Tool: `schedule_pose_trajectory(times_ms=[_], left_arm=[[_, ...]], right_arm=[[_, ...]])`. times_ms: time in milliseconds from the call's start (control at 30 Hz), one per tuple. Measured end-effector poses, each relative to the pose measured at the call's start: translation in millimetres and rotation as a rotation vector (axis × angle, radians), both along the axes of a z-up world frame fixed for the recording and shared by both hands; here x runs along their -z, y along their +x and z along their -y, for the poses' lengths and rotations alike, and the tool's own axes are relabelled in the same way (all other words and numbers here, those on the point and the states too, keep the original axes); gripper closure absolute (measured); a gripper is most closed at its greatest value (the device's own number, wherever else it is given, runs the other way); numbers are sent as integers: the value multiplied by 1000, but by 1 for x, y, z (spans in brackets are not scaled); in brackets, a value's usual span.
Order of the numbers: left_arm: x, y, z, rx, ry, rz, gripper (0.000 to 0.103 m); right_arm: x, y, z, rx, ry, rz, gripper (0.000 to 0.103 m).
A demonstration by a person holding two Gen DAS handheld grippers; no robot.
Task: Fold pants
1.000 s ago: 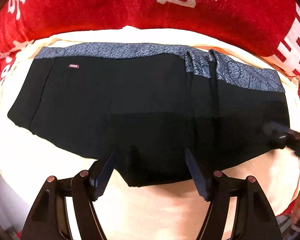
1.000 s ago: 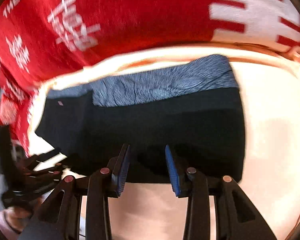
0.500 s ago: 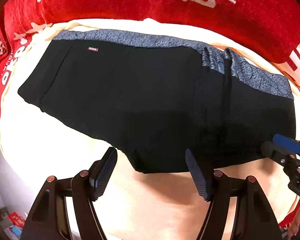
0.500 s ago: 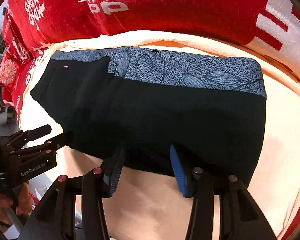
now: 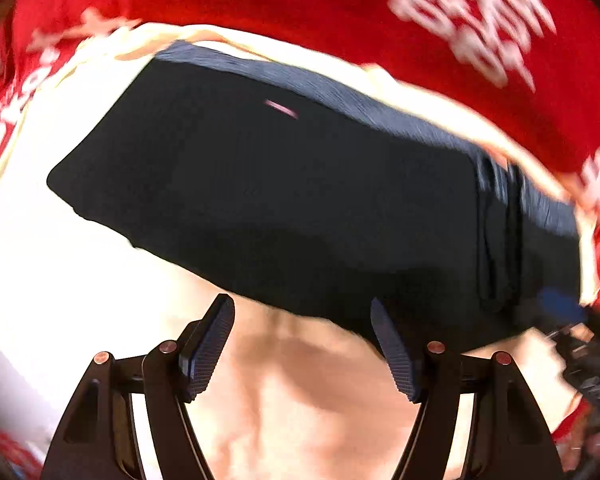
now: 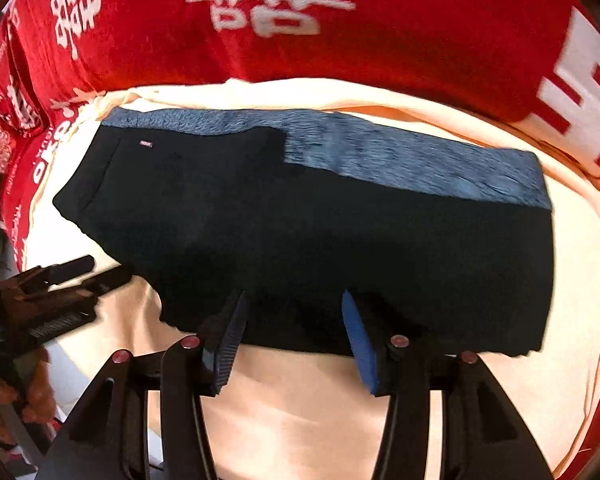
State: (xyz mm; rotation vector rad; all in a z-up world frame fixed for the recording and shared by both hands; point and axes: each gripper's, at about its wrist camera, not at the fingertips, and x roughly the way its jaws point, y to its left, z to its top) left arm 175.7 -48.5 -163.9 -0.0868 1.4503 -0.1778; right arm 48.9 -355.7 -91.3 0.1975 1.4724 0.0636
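Note:
Black pants (image 5: 292, 200) with a blue-grey patterned band (image 6: 400, 156) along the far edge lie folded flat on a cream cloth (image 5: 320, 400). They also show in the right wrist view (image 6: 320, 240). My left gripper (image 5: 302, 344) is open and empty, just short of the pants' near edge. My right gripper (image 6: 292, 340) is open and empty at the near edge of the pants. The left gripper shows at the left of the right wrist view (image 6: 60, 288); the right gripper's blue pad shows at the right of the left wrist view (image 5: 560, 304).
A red blanket with white characters (image 6: 300, 20) surrounds the cream cloth (image 6: 300, 408) on the far side and both flanks. A small pink label (image 6: 145, 143) sits near the pants' far left corner.
Both grippers have drawn back from the pants' near edge, and the left one has swung so the pants sit tilted and blurred in its view. The pants lie unmoved.

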Motion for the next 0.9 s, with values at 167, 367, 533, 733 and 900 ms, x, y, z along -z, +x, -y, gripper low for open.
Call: schedule_pose_trajectory(times_ms=[167,367,533,733,900], left_arm=[[17,16,-79,-195,-194,34,31],[44,9,-131,-375,-463,40,31],[46,14,-137,-405,-541,57,31],[47,33,-149,-446,-578,62,31],[49,48,-131,-375,-475,94,31]], right_arm=[[31,4,-14,-3,-7,-41,38],[33,2,-20,-58,-17,-42,31],[37,1,-39,-136,-77,-48,20],[36,0,-36,-119,-62,-51,20],[36,0,-34,-120,-53,-49,20]])
